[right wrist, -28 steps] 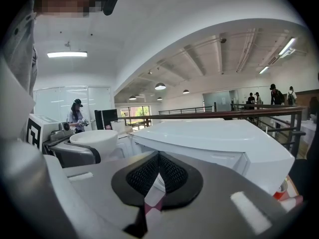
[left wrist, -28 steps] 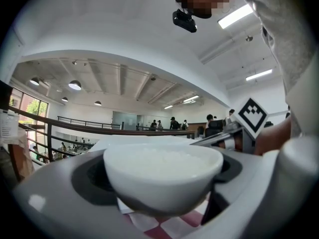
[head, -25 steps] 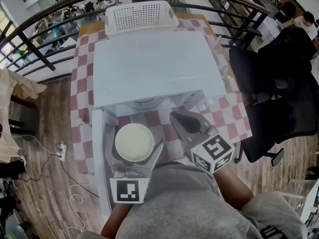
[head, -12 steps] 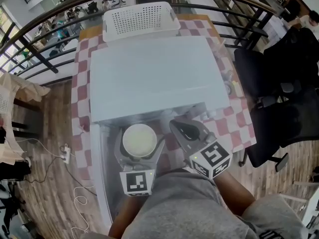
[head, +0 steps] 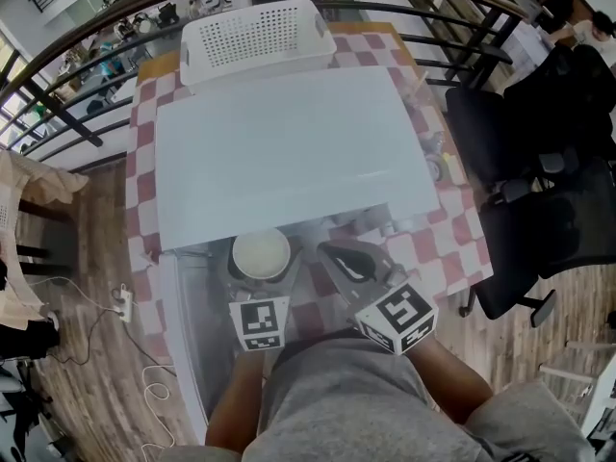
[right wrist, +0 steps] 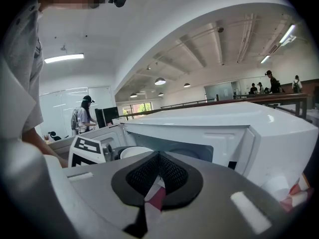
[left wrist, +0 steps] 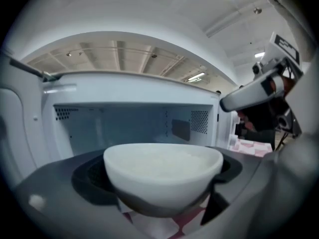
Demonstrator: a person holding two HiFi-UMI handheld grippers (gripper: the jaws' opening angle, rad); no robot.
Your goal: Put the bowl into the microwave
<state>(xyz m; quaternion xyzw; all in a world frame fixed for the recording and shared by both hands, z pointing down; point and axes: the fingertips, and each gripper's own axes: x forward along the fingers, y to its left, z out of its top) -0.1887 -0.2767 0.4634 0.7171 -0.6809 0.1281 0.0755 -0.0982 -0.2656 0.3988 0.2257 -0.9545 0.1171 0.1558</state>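
A white bowl (head: 261, 254) (left wrist: 162, 171) is held between the jaws of my left gripper (head: 260, 279), which is shut on it. It hangs right at the open mouth of the white microwave (head: 289, 142), whose cavity (left wrist: 134, 126) fills the left gripper view behind the bowl. The bowl (right wrist: 133, 152) also shows in the right gripper view, left of the cavity opening. My right gripper (head: 348, 258) hovers beside it to the right, in front of the microwave, shut with nothing held.
The microwave door (head: 183, 325) stands open at the left. The oven sits on a table with a red-and-white checked cloth (head: 448, 234). A white perforated basket (head: 255, 32) lies behind it. A black railing (head: 58, 94) and office chairs (head: 549, 210) ring the table.
My left gripper has carried the bowl forward, away from the person, up to the microwave's opening. The right gripper has shifted slightly forward and left.
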